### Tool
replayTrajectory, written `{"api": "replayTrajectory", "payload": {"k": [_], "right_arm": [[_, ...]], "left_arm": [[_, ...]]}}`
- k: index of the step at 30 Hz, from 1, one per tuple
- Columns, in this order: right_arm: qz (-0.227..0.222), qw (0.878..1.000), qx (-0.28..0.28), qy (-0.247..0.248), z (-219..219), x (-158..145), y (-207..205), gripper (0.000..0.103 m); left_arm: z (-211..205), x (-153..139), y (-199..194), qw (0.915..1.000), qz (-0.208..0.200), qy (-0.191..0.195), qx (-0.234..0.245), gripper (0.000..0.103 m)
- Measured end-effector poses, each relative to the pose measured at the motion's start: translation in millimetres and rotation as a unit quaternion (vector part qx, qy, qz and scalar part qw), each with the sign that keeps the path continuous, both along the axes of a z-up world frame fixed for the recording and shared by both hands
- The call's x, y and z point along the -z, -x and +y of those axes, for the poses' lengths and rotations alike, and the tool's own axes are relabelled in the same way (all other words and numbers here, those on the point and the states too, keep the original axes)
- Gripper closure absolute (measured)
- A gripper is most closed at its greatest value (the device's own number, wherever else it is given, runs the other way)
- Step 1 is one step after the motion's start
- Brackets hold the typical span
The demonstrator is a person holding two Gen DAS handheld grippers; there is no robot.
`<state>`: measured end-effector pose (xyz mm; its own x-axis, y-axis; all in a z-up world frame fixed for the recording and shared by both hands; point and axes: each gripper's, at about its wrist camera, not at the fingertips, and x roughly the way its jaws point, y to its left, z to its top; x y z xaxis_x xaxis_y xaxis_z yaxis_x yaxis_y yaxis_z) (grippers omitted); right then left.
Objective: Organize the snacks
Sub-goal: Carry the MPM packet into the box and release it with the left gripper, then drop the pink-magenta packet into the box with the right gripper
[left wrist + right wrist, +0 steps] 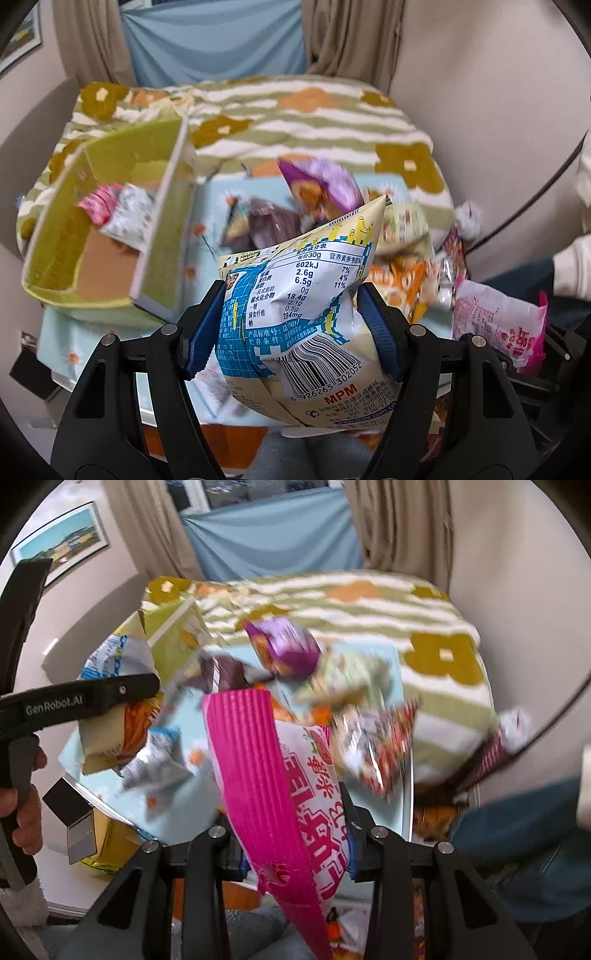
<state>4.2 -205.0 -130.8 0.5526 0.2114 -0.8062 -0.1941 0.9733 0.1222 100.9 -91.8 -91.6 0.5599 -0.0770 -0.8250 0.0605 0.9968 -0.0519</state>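
Room: cream walls, beige curtains (pixel 351 37) either side of a pale blue cloth (pixel 218 40), a framed picture (pixel 62 542) on the wall in the right wrist view.
Bed cover: striped green and white quilt (pixel 314 122) with orange and olive flowers, lying under everything else.
Tray: light blue surface (pixel 210 206) with small orange flowers, set on the quilt and strewn with snack packs.
Box: green carton (pixel 55 229) standing open at the tray's left side, with a pink and white packet (pixel 118 210) inside.
Loose snacks: purple pack (pixel 321 184), dark brown pack (pixel 266 221) and orange pack (pixel 406 280) in a blurred heap beyond the held bags.
Left gripper (pixel 291 295): blue pads pressed against both sides of a cream and blue snack bag (pixel 303 306), which stands up between the jaws above the tray.
Bag writing: 602kJ 7%, 2.6g 4%, 6.5g 11%, 18.4g, 294mg; barcode 6 926265 302052; red "MPM".
Right gripper (pixel 291 834): jaws closed on a pink and white snack bag (pixel 273 775), its crimped pink edge rising upward between them; large pink Chinese characters, blurred.
Tool marking: "GenRobot.AI" on the left gripper's black arm in the right wrist view.
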Motion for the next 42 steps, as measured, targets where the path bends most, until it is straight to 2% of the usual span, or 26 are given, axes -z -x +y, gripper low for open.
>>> {"api": "replayTrajectory", "payload": {"k": [4,8,15,20,26,28,29,30,33,39,42], "right_arm": [[-0.030,0.999,-0.026,-0.008,21.3,-32.9,-18.6,0.069],[-0.057,0.997,-0.052,-0.019,58.5,-59.6,-39.4,0.069],[-0.067,0.993,-0.088,-0.050,144.2,-77.7,-84.7,0.069],[-0.055,0.990,-0.112,-0.062,216.8,-71.3,-121.0,0.069],[-0.020,0.991,-0.116,-0.068,283.6,-46.6,-158.3,0.069],[-0.007,0.991,-0.113,-0.066,297.3,-36.4,-165.6,0.069],[-0.002,0.992,-0.111,-0.063,301.0,-32.8,-168.0,0.069],[0.004,0.992,-0.107,-0.059,304.1,-27.1,-168.9,0.069],[0.018,0.994,-0.096,-0.054,311.4,-18.2,-173.0,0.069],[0.036,0.995,-0.086,-0.045,318.0,-10.6,-173.8,0.069],[0.044,0.995,-0.083,-0.045,320.8,-7.5,-173.0,0.069]], "left_arm": [[29.1,-24.5,-6.6,0.9995,-0.025,0.001,-0.019,0.033],[78.7,-45.3,-16.1,0.9978,-0.047,0.000,-0.046,0.033],[174.9,-48.5,-39.8,0.9955,-0.041,-0.017,-0.083,0.033],[236.3,-31.2,-63.0,0.9941,-0.025,-0.031,-0.101,0.032],[278.7,13.5,-94.3,0.9960,0.016,-0.040,-0.078,0.032],[285.5,32.8,-106.2,0.9963,0.039,-0.037,-0.066,0.019],[287.6,38.5,-108.6,0.9960,0.042,-0.042,-0.066,0.004],[290.3,42.4,-108.6,0.9960,0.041,-0.044,-0.066,0.000],[297.3,47.9,-107.0,0.9974,0.043,-0.022,-0.054,0.000],[316.2,52.8,-87.7,0.9965,0.050,0.018,-0.065,0.000],[317.6,51.2,-77.3,0.9964,0.047,0.017,-0.068,0.000]]}}
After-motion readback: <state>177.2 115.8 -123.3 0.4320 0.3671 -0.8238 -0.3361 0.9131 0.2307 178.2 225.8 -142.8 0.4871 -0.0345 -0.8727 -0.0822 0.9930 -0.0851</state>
